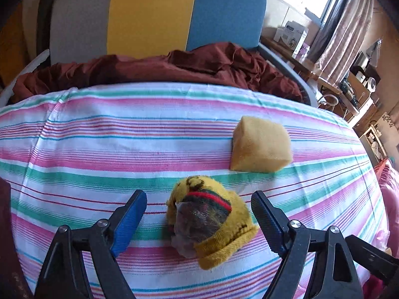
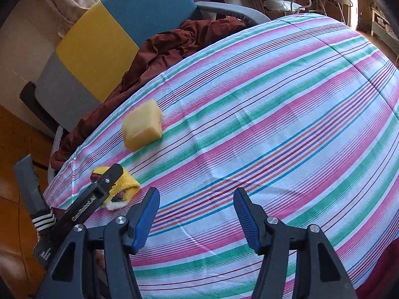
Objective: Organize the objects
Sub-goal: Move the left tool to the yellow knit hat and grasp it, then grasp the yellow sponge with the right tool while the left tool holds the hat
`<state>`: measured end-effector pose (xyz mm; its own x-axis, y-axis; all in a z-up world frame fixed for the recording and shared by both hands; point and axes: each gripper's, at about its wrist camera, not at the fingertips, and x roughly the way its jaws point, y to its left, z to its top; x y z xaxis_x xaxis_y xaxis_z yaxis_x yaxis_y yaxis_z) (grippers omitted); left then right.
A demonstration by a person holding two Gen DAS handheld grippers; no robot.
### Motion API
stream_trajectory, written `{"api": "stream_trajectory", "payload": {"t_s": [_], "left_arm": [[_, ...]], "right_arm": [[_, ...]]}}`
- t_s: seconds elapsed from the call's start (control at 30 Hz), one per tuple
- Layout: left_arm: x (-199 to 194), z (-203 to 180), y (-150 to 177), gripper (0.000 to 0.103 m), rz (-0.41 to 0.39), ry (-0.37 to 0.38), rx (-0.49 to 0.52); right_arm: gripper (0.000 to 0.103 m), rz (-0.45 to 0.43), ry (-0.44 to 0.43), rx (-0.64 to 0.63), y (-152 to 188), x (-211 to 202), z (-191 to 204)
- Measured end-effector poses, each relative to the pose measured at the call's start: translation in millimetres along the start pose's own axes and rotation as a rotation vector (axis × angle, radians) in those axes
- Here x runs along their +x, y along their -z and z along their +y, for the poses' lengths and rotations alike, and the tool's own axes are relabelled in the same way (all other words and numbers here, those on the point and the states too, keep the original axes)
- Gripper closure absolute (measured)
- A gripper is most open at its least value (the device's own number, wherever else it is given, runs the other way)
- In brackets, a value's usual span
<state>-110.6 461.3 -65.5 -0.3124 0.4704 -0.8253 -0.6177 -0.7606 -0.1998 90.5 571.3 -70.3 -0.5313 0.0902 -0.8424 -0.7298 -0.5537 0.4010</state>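
Note:
A rolled yellow sock (image 1: 209, 224) with red, green and black bands lies on the striped cloth (image 1: 99, 149). My left gripper (image 1: 199, 214) is open, its fingers on either side of the sock, not touching it. A yellow sponge (image 1: 260, 144) lies just beyond, to the right. In the right wrist view the sponge (image 2: 142, 129) is at upper left and the sock (image 2: 123, 186) is partly hidden by the left gripper's finger (image 2: 99, 189). My right gripper (image 2: 197, 211) is open and empty over bare striped cloth (image 2: 274, 112).
A crumpled maroon cloth (image 1: 174, 67) lies behind the striped surface, against a grey, yellow and blue chair back (image 1: 154, 15). A cluttered wooden desk (image 1: 311, 67) and curtains (image 1: 344, 30) stand at the right. Pink fabric (image 1: 389, 194) lies at the right edge.

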Motion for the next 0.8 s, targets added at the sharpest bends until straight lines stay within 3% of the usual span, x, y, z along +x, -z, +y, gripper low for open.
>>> {"api": "stream_trajectory", "payload": {"t_s": [0.1,0.17,0.27,0.43,0.67,0.8], "left_arm": [[0.6,-6.1,9.8,0.028,-0.037,-0.044,0.082],[-5.8,-3.7,13.2,0.05,-0.047,-0.023,0.09],[-13.5,4.7,16.8,0.055,-0.033,0.001,0.055],[-35.3,4.6,46.6,0.059,-0.051,-0.026,0.093],[-76.0,11.4,111.4,0.06,-0.117,-0.003,0.116],[-75.1,13.6,118.9,0.055,-0.109,0.022,0.134]], "right_arm": [[0.041,0.011,0.0,-0.002,0.7,3.5,0.2],[0.041,0.012,0.003,-0.001,0.5,4.3,0.0],[0.041,0.013,0.007,-0.002,0.8,4.6,-0.6],[0.041,0.023,0.021,0.0,0.8,7.5,-2.8],[0.041,0.023,0.021,-0.021,1.5,5.9,2.2],[0.041,0.035,0.021,-0.051,4.5,7.4,8.4]]}}
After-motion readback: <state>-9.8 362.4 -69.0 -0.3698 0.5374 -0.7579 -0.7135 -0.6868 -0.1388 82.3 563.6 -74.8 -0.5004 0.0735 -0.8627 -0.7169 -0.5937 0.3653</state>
